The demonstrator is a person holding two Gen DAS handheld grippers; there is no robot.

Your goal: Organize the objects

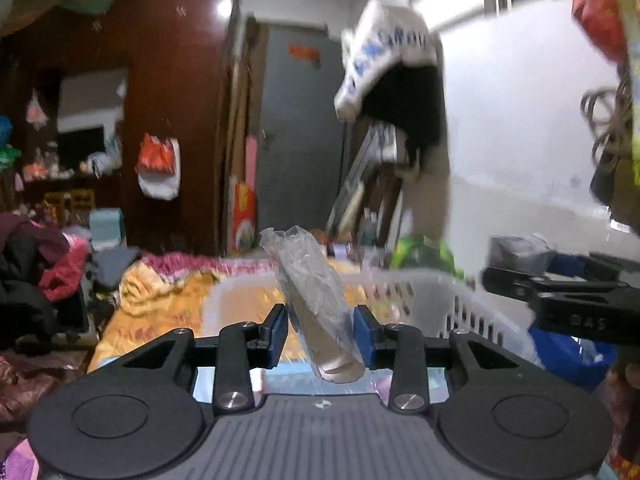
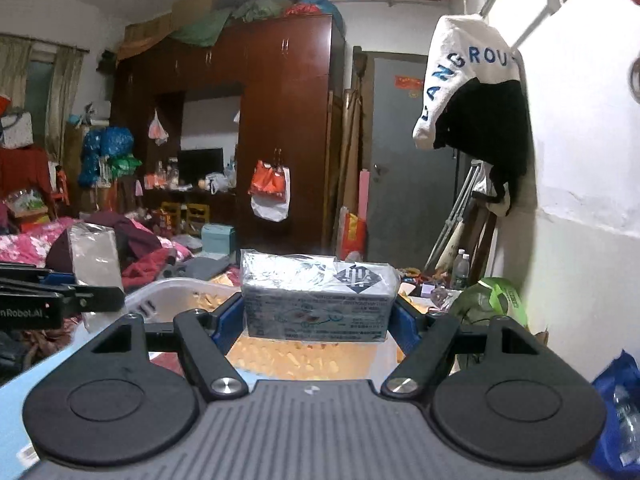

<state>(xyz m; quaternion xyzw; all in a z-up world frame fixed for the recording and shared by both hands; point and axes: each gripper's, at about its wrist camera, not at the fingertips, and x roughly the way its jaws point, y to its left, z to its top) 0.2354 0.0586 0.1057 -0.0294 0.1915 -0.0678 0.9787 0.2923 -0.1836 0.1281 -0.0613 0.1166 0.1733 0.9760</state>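
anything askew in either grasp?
Yes. The wrapped roll in the left tongs sits tilted, its top leaning left rather than upright. The packet in the right tongs looks level. Both hang over the white basket.

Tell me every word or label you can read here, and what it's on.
"ANGROU": blue letters on the white hanging garment, cut off at both ends.
"nRobot.AI": partly cut off, on the left hand-held gripper.
Wrapped box in the right hand-held gripper: print too small.
Red door sign: blurred.
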